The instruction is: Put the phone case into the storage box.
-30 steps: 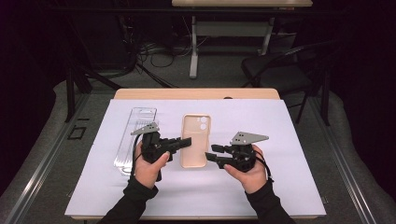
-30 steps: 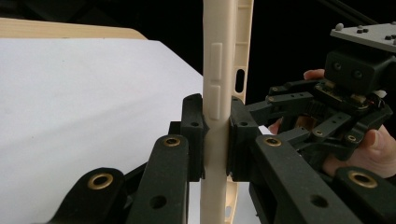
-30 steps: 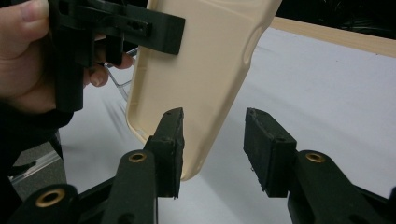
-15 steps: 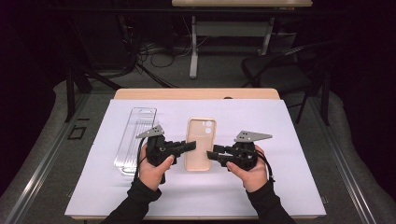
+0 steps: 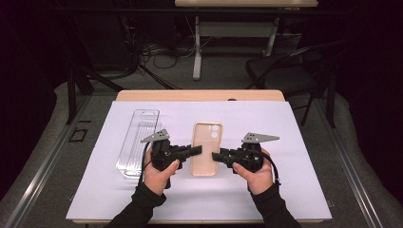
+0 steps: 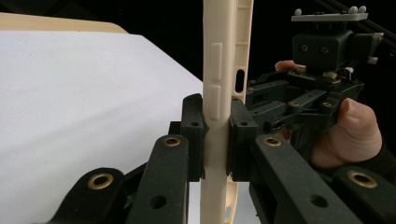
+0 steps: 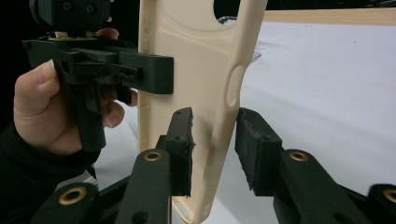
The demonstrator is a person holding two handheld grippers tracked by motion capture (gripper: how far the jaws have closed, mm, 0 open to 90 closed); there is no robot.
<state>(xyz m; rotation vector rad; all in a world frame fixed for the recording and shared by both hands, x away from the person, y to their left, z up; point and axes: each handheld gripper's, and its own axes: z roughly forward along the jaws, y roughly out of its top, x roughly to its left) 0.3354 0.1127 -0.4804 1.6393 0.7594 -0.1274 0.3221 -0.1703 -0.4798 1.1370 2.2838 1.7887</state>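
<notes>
**Cream phone case caught between two hand-held grippers**

Dark workshop surroundings frame a wooden table (image 5: 199, 95) draped in a white sheet (image 5: 294, 142), where a cream-coloured soft plastic phone case (image 5: 206, 148) with a rounded camera cutout lies near the middle of the sheet. On the case's left edge, the left gripper (image 5: 196, 150) pinches the side wall tight: its own camera shows both black pads pressed flat against the cream rim (image 6: 215, 116), just below the raised button shapes. On the case's opposite edge, the right gripper (image 5: 217, 156) straddles the other side wall; its jaws have just been closing, yet they stand spread, with the rim (image 7: 219, 135) between the pads, the pad on the case's inner side close to or brushing its face and a gap showing on the other side. A person's hands in black sleeves hold both tools, either side of the case. Left of the case, beyond the left gripper, a clear, long plastic tray (image 5: 135, 135) rests on the sheet. Behind the case, past the table's far edge, cables and a black chair (image 5: 280, 76) sit on the grey floor.
</notes>
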